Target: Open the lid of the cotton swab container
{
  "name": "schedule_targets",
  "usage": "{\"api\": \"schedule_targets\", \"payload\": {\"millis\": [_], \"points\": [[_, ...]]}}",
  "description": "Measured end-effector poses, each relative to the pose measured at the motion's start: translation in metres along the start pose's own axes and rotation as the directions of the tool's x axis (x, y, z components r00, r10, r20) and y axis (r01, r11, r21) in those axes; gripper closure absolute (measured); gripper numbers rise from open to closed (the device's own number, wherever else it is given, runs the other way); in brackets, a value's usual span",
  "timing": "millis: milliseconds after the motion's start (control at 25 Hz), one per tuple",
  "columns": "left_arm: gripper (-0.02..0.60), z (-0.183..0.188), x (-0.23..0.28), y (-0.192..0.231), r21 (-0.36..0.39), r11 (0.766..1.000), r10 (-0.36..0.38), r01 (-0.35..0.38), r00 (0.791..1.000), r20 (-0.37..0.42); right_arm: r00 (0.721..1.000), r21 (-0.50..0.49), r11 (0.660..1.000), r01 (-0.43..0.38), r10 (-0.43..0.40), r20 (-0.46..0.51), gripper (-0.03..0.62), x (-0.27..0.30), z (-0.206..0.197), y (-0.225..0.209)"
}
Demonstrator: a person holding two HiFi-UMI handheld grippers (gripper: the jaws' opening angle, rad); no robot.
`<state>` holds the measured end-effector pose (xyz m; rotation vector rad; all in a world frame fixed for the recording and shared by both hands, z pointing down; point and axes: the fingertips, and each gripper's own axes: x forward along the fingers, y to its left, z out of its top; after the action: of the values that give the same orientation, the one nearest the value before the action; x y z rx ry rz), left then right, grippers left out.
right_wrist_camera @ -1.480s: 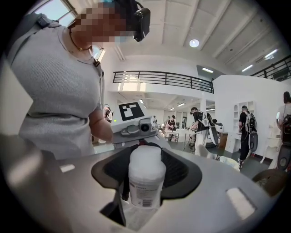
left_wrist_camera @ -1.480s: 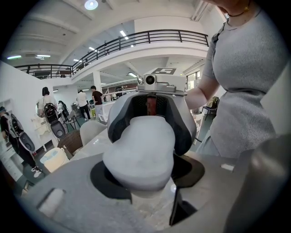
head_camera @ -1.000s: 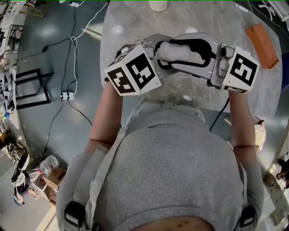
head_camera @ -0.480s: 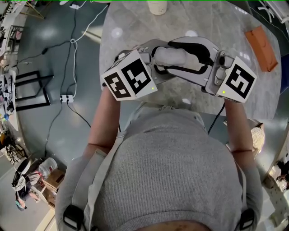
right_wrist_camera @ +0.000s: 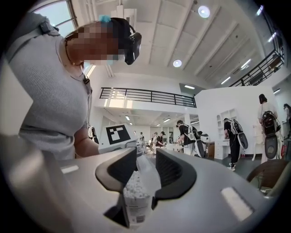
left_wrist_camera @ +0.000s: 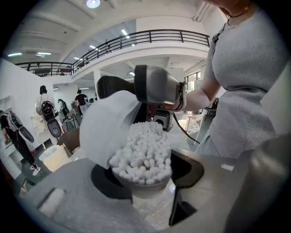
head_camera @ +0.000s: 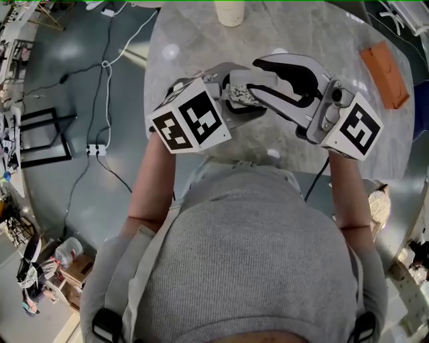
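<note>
My left gripper (head_camera: 232, 95) is shut on the cotton swab container (head_camera: 238, 96), which stands upright between its jaws (left_wrist_camera: 145, 178). The container (left_wrist_camera: 145, 190) is packed with white swab heads. Its translucent white lid (left_wrist_camera: 107, 129) is flipped up on the left side, off the mouth. My right gripper (head_camera: 253, 79) hovers just above, and its jaws have just been closing with the lid (right_wrist_camera: 148, 175) between them. In the right gripper view the container (right_wrist_camera: 135, 207) sits low under the jaws (right_wrist_camera: 145, 167).
Both grippers hang over a round marbled table (head_camera: 201, 40). An orange-brown block (head_camera: 385, 70) lies at its right edge and a cream cup (head_camera: 230, 10) at its far edge. Cables (head_camera: 107, 67) run over the floor on the left. People stand about the hall.
The lid has swung up off the container, baring the swabs. My right gripper has risen and tilted with it, and its jaws have narrowed. The left gripper has kept still.
</note>
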<state>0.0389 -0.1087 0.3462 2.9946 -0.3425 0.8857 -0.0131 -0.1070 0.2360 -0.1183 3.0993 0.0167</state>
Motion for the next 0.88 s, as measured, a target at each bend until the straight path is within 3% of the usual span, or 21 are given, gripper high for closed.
{"api": "schedule_targets", "payload": {"millis": [440,880], "points": [[0.354,0.008,0.002,-0.003,-0.002,0.999,-0.033,0.034,0.997,0.069,1.0,-0.033,0.999,0.029,-0.029,0.005,0.5,0.0,0.006,-0.012],[0.356,0.011,-0.002,-0.006,0.025,0.999,-0.03,0.028,0.996,0.082,1.0,-0.016,1.0,0.027,-0.027,0.012,0.506,-0.005,0.006,-0.02]]}}
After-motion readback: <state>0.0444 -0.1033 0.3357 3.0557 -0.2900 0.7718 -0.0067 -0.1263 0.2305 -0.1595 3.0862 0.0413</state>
